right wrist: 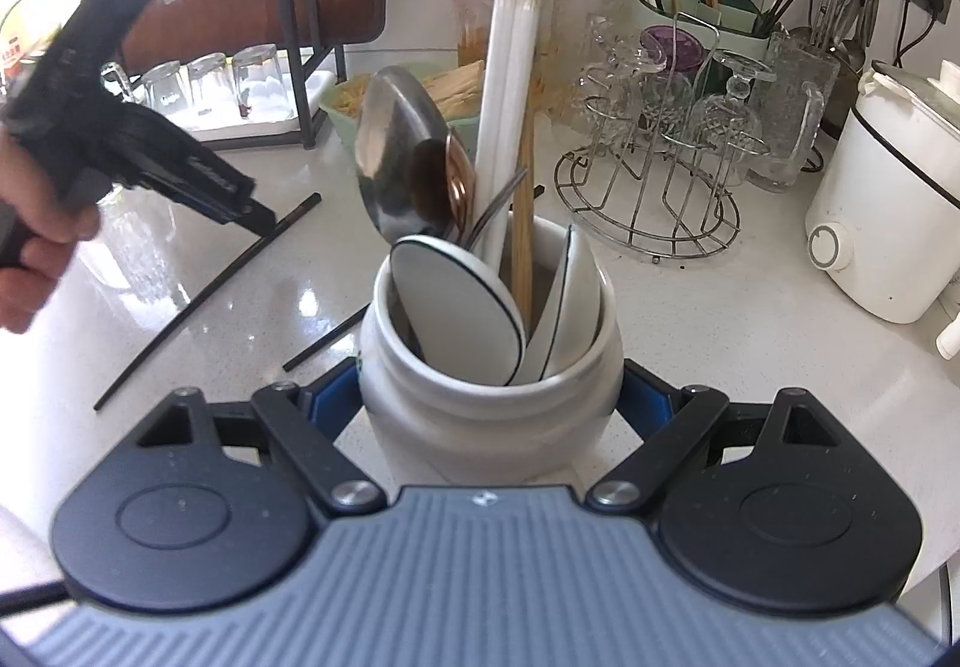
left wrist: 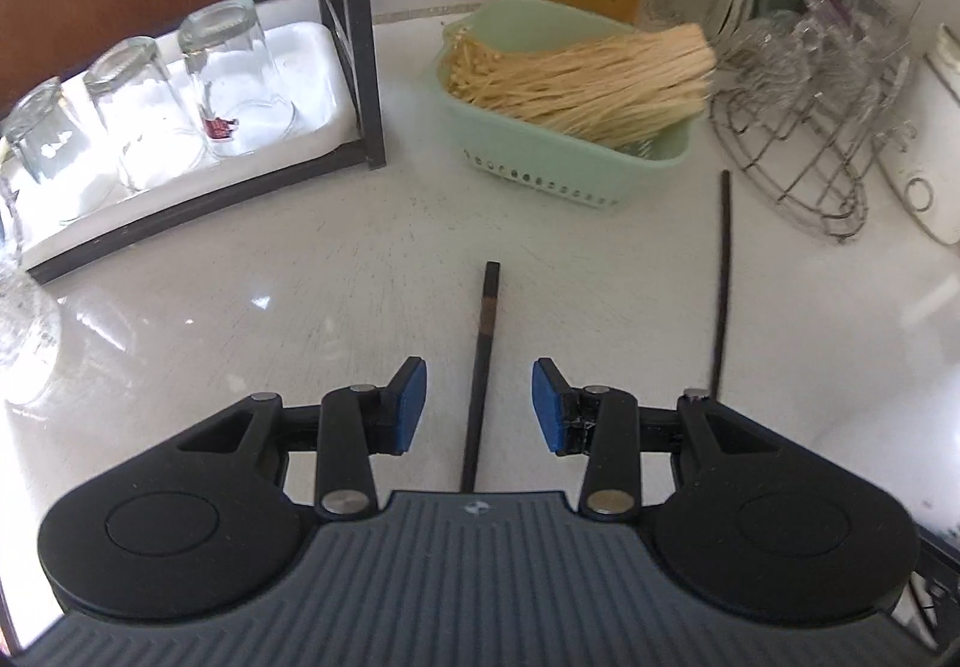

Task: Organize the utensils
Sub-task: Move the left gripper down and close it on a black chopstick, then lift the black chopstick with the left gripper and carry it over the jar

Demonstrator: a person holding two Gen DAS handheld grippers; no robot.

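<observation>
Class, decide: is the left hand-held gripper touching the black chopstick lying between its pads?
Apart. The left wrist view shows the left hand-held gripper open, white counter visible between each pad and the black chopstick.

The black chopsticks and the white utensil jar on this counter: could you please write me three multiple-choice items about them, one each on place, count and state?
1. Where does the nearest black chopstick lie?
A. Between the left hand-held gripper's open fingers
B. In the green basket
C. In the jar

2. How many upturned glasses stand in the white tray?
A. One
B. Three
C. Five

3. What is the right hand-held gripper doing?
A. Hanging open
B. Gripping a chopstick
C. Clamping the white utensil jar

Answers: 1 A, the stick runs up between the blue pads untouched. 2 B, three glasses stand in a row. 3 C, its fingers press on both jar sides.
</observation>
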